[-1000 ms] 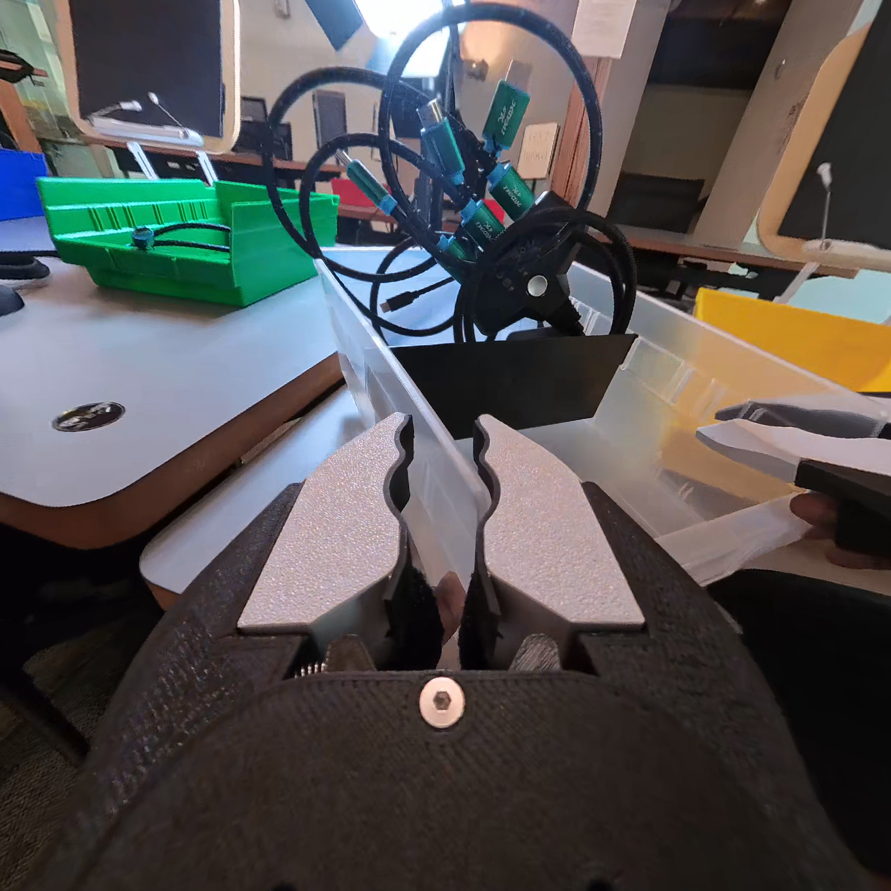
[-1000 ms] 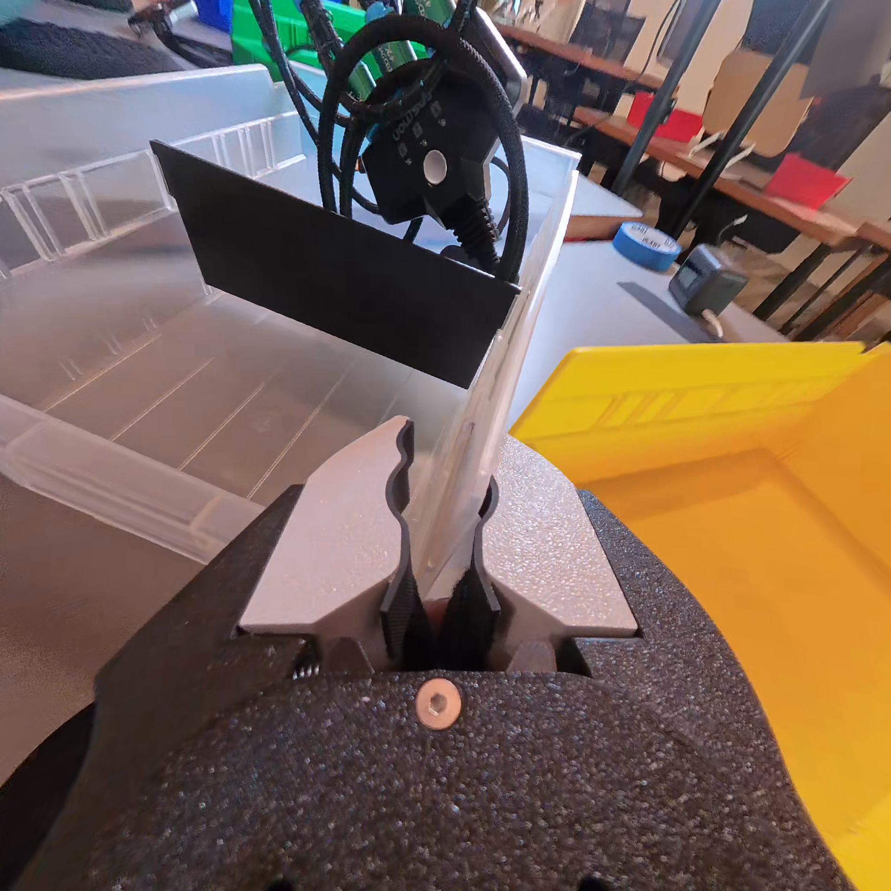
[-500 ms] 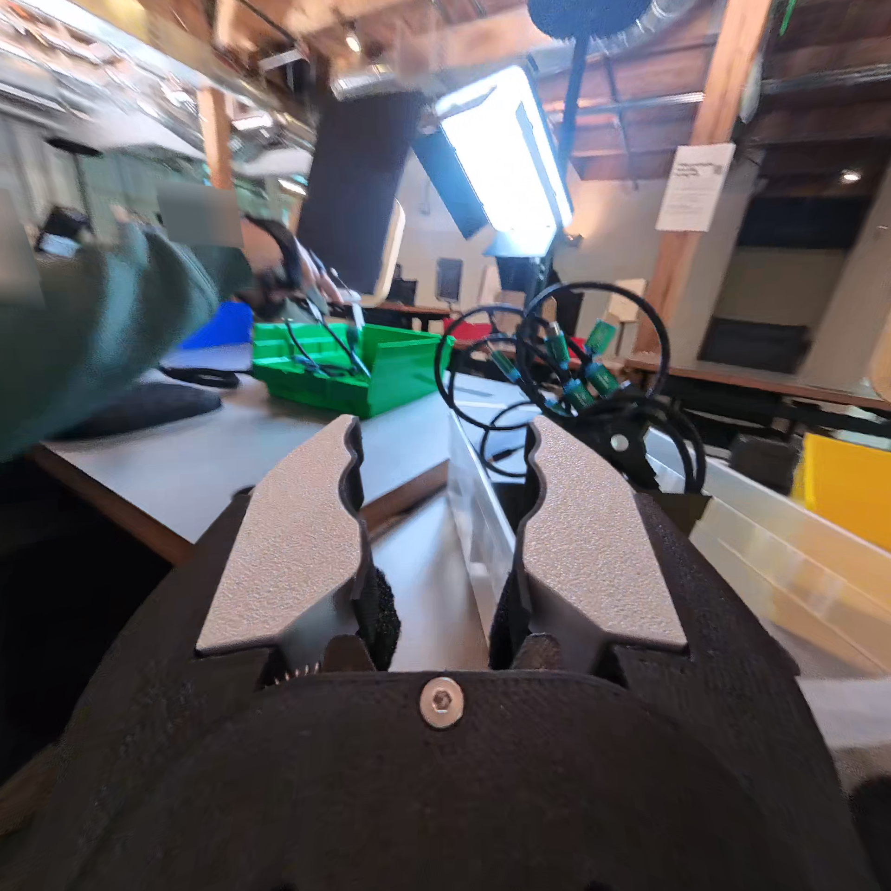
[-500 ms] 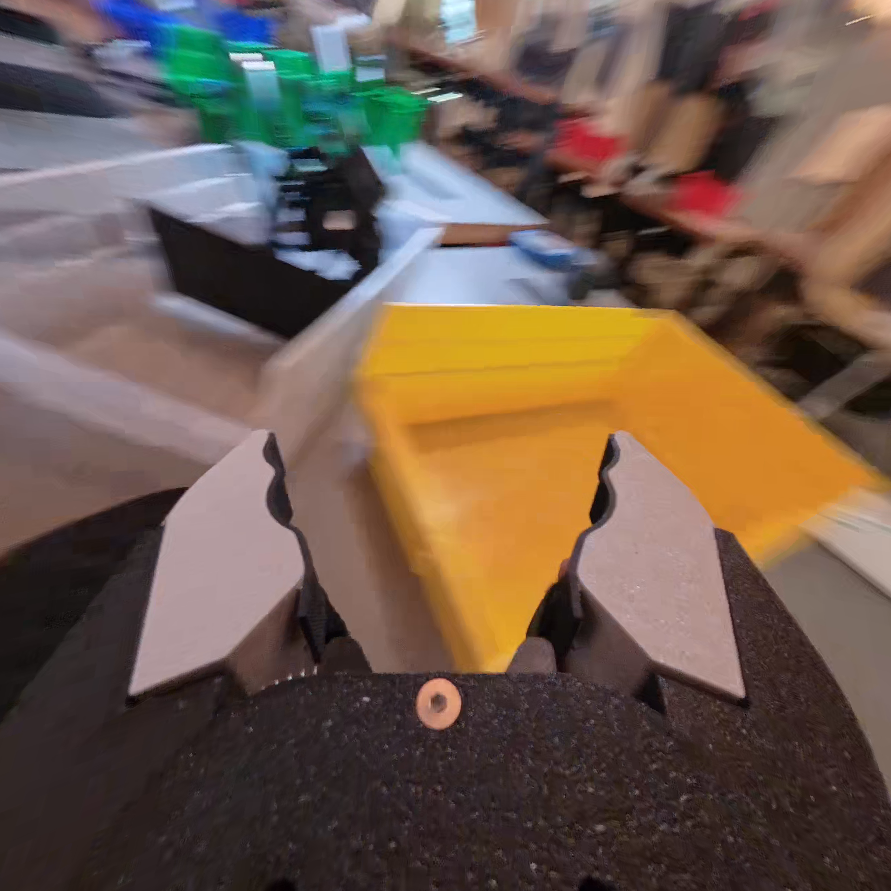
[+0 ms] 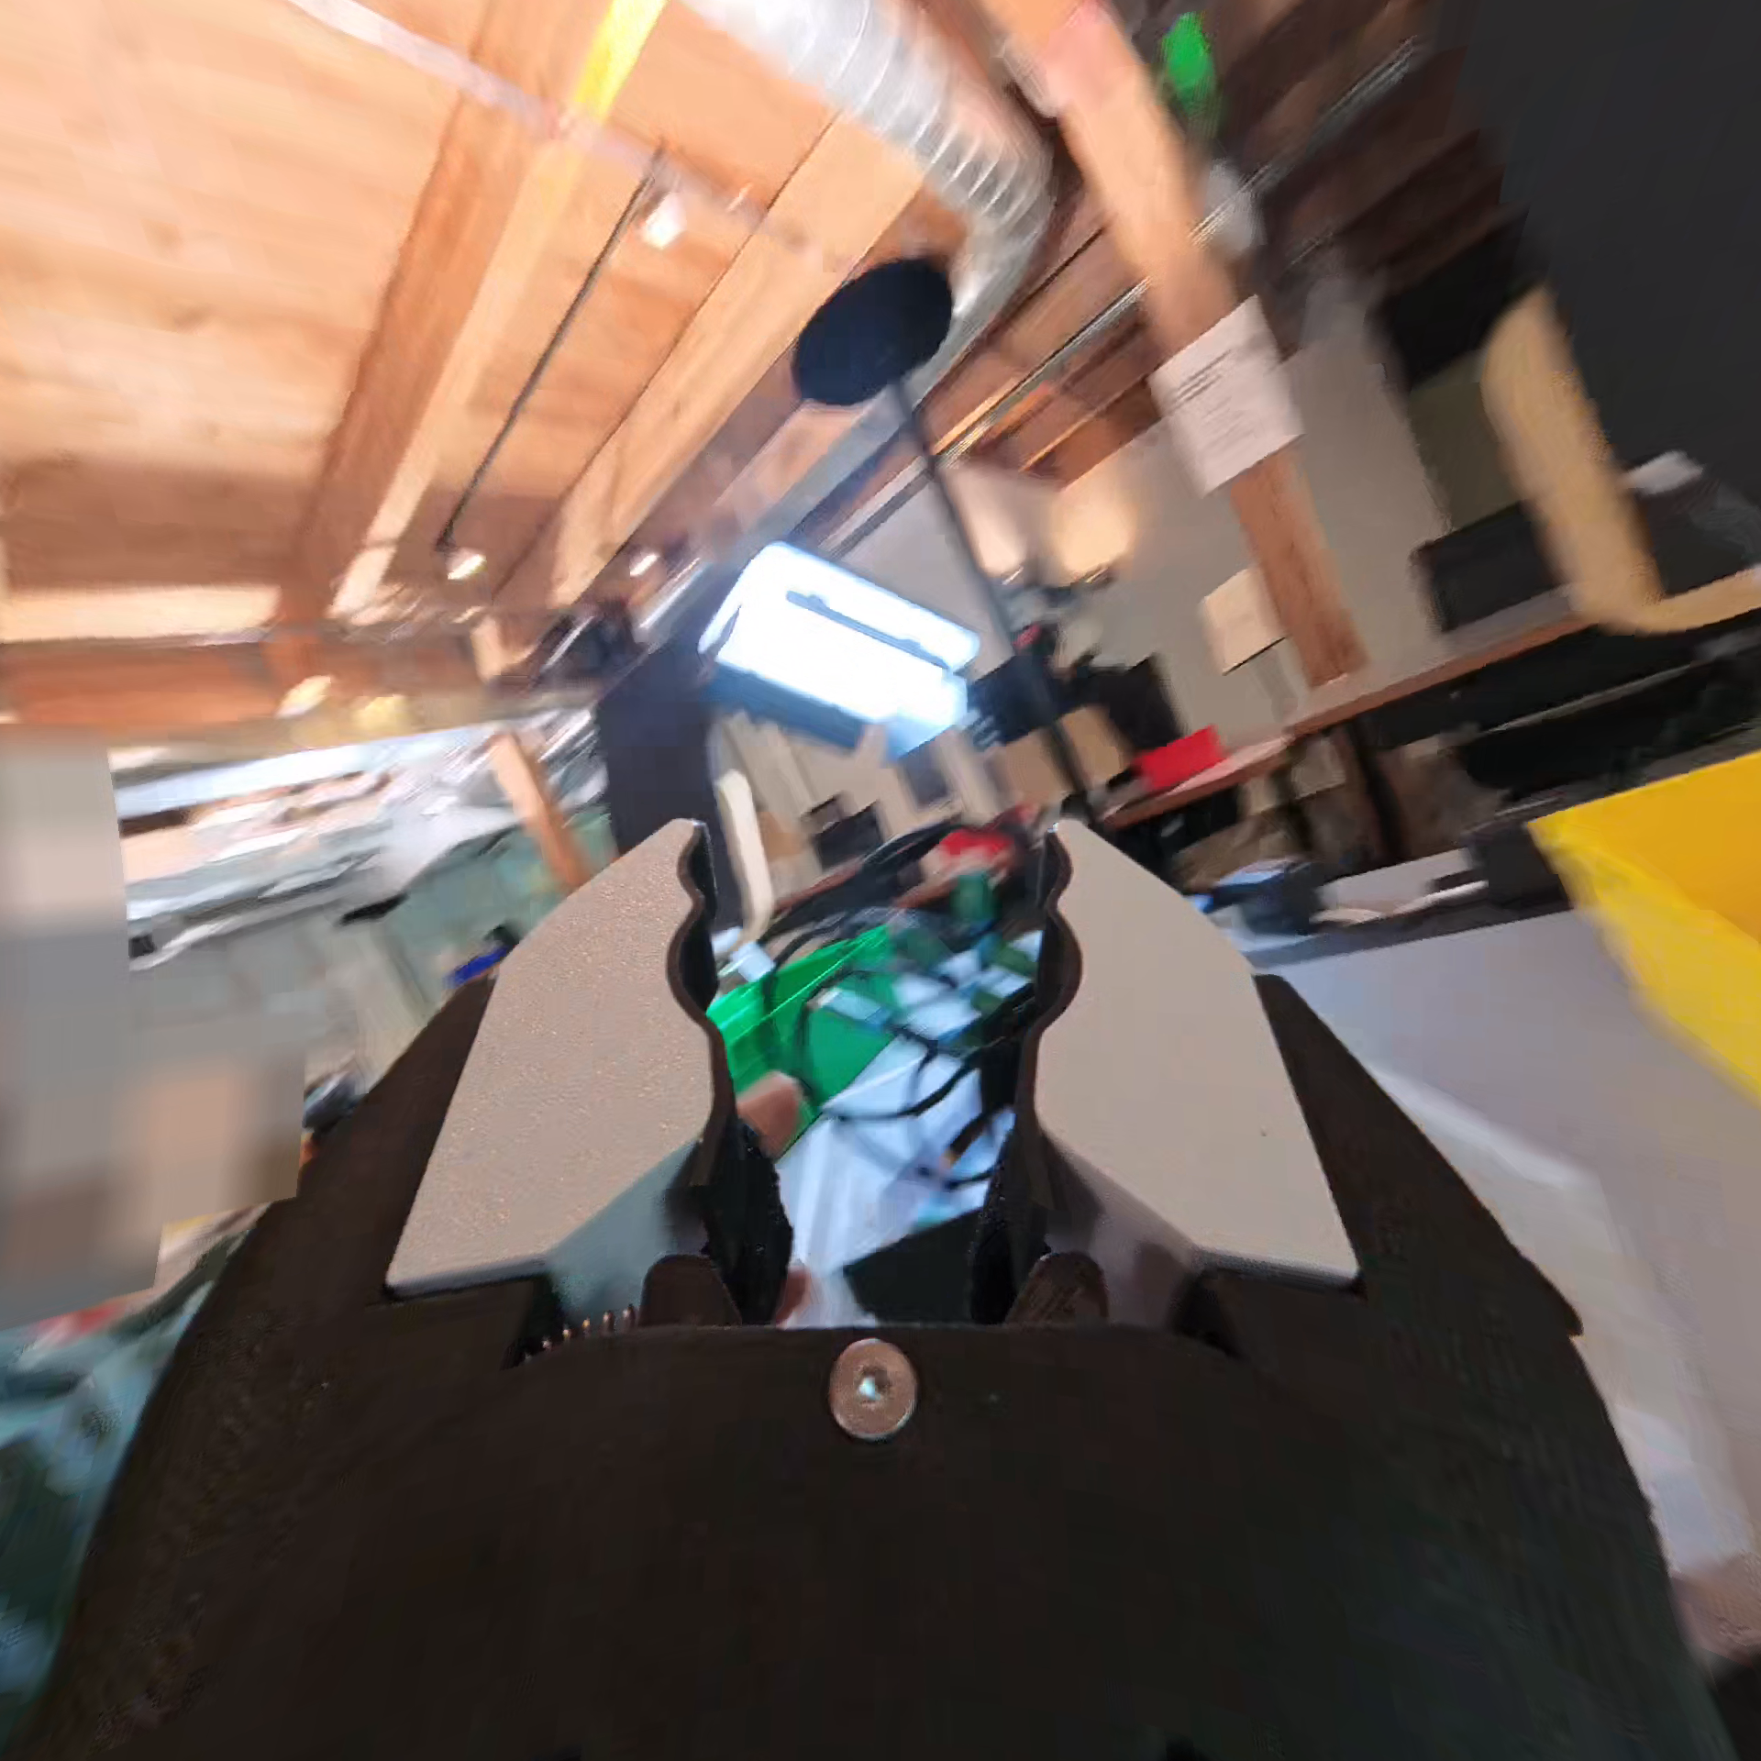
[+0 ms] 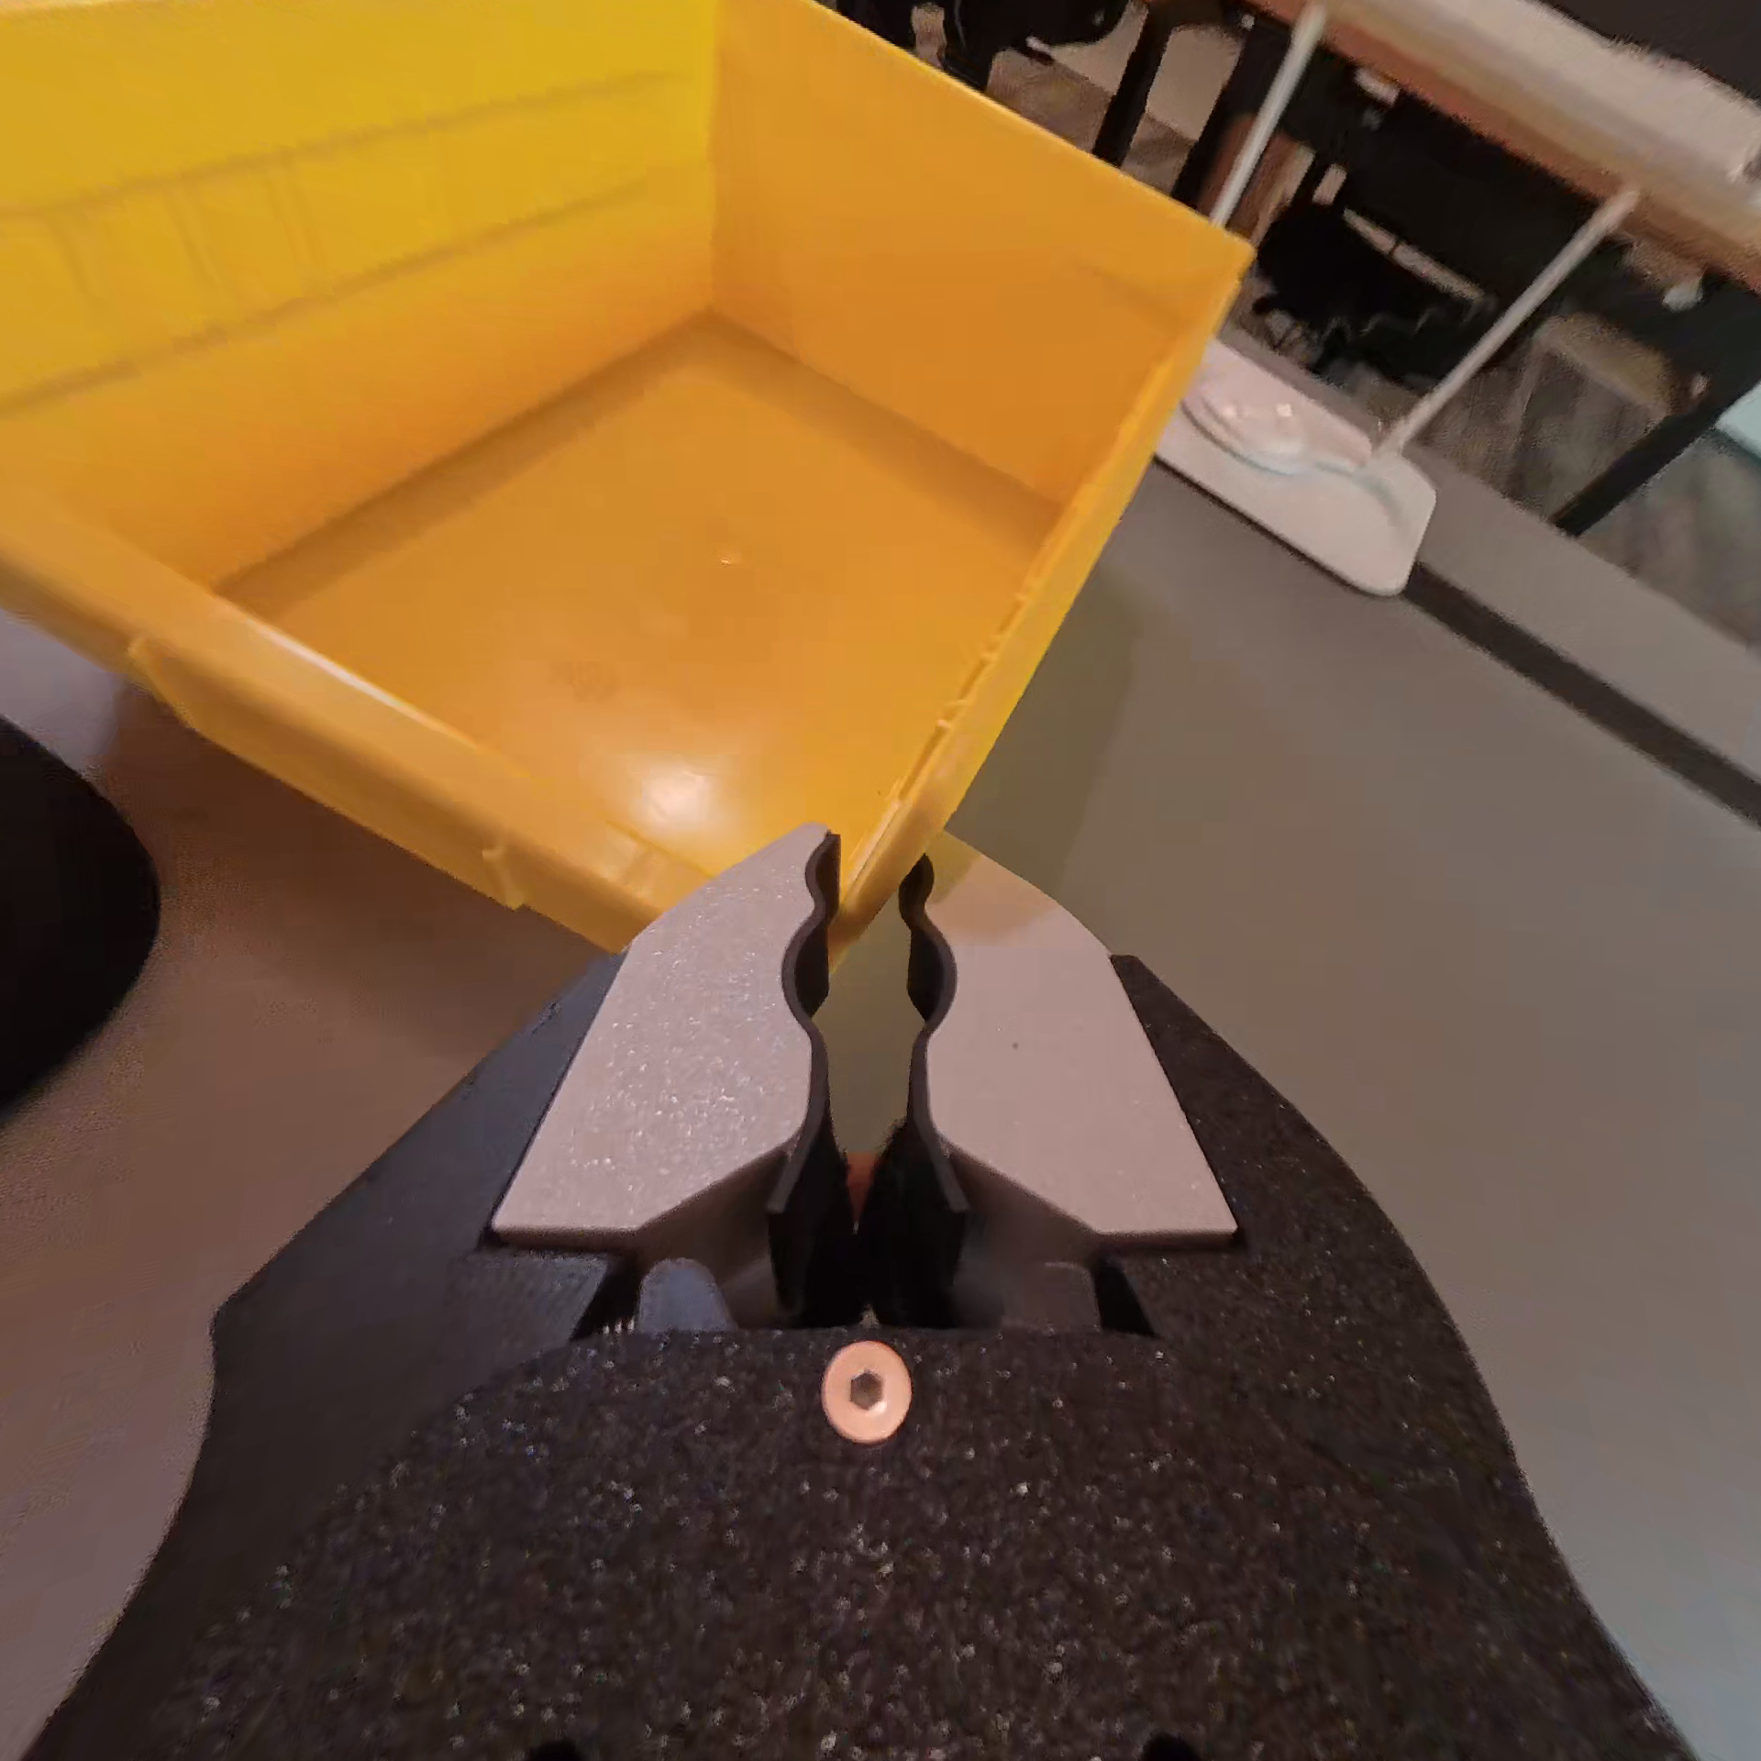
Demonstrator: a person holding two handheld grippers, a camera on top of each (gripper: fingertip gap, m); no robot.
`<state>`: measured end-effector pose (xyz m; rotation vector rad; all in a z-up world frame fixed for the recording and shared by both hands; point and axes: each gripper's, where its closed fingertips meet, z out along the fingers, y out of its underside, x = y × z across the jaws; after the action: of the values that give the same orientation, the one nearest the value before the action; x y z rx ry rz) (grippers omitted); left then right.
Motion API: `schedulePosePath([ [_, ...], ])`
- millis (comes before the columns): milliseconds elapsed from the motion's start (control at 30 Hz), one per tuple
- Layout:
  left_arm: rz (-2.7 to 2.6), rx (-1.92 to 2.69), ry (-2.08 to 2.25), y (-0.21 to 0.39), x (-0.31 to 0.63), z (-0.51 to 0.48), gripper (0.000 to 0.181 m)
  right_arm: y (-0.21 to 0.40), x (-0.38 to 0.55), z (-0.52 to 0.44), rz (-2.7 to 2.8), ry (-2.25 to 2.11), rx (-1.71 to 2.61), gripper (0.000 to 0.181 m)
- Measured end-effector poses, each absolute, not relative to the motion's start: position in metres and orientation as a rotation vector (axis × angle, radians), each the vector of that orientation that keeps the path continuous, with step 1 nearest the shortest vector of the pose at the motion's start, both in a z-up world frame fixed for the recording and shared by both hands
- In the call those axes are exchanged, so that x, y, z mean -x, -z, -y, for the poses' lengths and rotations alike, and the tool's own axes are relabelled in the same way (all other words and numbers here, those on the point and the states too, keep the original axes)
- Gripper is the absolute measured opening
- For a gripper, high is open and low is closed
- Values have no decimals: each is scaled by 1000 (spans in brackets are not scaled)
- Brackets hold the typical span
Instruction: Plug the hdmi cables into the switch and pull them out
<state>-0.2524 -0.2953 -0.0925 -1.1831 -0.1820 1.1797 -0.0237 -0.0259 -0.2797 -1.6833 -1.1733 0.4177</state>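
The left wrist view is blurred and tilted up toward the ceiling. My left gripper [image 5: 877, 843] is open and empty. Between its fingers, farther off, I see a blurred tangle of black HDMI cables [image 5: 896, 962] with teal plugs; I cannot make out the switch. Neither cables nor switch show in the right wrist view. My right gripper [image 6: 872, 853] is shut on the near right corner wall of an empty yellow bin [image 6: 953, 191], whose rim runs in between the fingertips.
A green bin [image 5: 791, 1010] sits behind the cables. The yellow bin's corner [image 5: 1668, 915] shows at the right of the left view. The yellow bin stands on a grey table [image 6: 1334, 858]. A white stand base [image 6: 1315, 476] sits behind it. A black object [image 6: 57, 905] is at the left edge.
Both grippers let go of the clear bin's walls. The left opened and swung upward. The right opened, moved right to the yellow bin and closed on its corner wall.
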Motion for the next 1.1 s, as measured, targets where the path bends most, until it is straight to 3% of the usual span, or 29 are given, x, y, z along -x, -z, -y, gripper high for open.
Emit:
schedulePosePath([
  [67, 51, 1269, -878, 108, 211, 246, 44, 281, 2, 23, 1152, -432, 1726, 10],
  [133, 67, 1494, -443, 156, 172, 192, 47, 281, -13, 23, 1148, -440, 1751, 9],
  [200, 133, 1786, -90, 218, 137, 155, 66, 280, -21, 25, 1140, -462, 1766, 9],
  [267, 156, 2014, 42, 268, 116, 136, 80, 277, -26, 25, 1154, -451, 1746, 9],
  [300, 152, 2060, 51, 281, 111, 129, 77, 274, -28, 25, 1161, -440, 1729, 9],
  [367, 150, 2051, -92, 281, 118, 120, 26, 265, -34, 20, 1159, -380, 1674, 9],
  [633, -69, 1952, -141, 247, 58, 47, 21, 224, -104, -28, 1065, -155, 1531, 10],
  [1100, -468, 1868, -87, 248, -123, -68, 24, 253, -305, -100, 699, 69, 1717, 10],
])
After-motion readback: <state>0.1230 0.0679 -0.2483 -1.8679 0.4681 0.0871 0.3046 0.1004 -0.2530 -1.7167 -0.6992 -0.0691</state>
